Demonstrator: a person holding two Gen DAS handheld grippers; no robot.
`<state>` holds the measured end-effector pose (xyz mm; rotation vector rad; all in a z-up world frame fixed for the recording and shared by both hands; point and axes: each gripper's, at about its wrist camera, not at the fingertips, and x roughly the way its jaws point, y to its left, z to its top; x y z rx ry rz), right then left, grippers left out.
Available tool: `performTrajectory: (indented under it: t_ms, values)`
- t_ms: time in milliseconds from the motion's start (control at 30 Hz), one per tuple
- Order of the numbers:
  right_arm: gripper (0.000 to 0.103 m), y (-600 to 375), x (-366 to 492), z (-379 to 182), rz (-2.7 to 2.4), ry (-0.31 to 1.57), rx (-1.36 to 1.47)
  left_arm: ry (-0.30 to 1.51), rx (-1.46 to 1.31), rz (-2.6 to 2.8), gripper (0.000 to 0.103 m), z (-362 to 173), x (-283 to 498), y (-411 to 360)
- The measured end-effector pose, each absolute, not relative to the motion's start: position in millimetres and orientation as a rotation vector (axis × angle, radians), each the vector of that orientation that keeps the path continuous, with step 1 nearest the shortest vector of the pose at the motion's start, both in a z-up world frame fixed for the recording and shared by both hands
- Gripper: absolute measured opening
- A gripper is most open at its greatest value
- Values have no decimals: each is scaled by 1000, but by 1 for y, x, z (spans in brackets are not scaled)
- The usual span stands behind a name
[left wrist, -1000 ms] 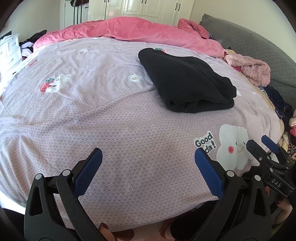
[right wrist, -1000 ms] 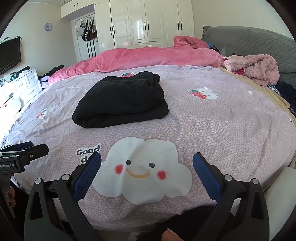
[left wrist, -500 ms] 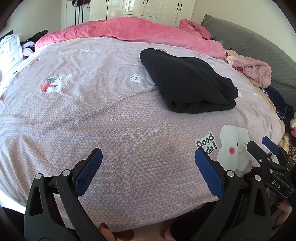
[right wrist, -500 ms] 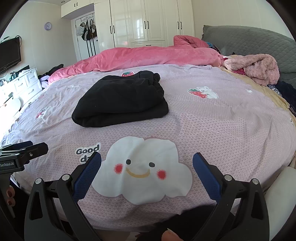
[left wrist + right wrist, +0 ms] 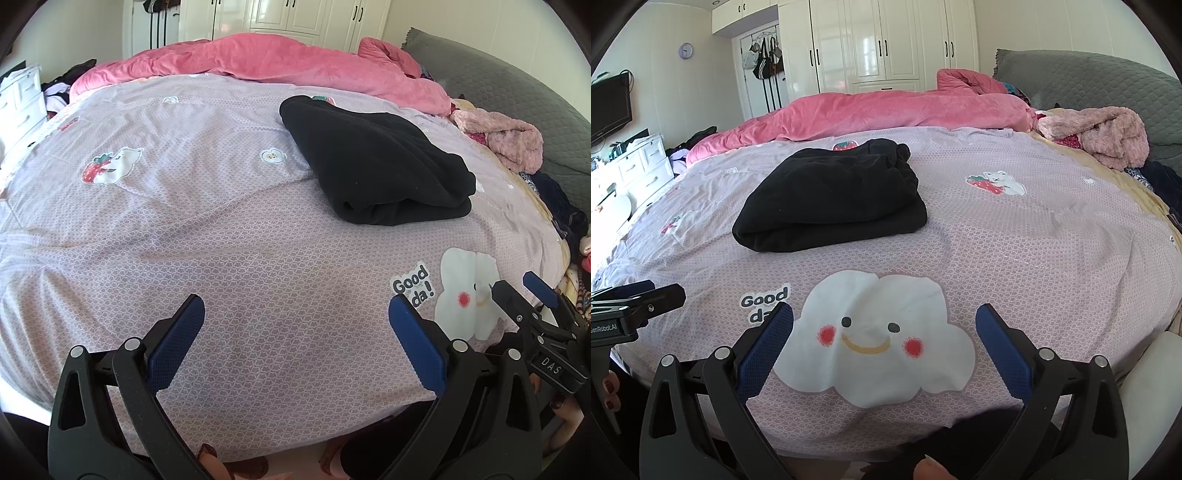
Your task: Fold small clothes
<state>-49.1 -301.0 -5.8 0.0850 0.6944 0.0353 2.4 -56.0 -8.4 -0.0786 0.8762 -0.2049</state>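
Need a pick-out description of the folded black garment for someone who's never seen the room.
Find the bed under the lilac printed sheet. Near its middle, beyond the smiling cloud print, lies the folded black garment. It is the only dark folded item on the sheet; the neighbouring bedding is pink.

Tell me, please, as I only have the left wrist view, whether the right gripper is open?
Observer: Yes, the right gripper is open and empty, above a smiling cloud print.
Operator: What lies on the sheet to the right of the black folded garment?
Observer: A strawberry-and-bear print is on the sheet there.
Operator: Is anything on the wall left of the wardrobe?
Observer: A round purple clock hangs there.
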Motion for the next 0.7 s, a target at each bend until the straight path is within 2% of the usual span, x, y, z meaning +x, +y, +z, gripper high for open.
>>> performTrajectory:
  t_ms: [700]
  values:
    - [99,-302,-49,-7,33,694,87,881,-81,-207,94,-9,2,-56]
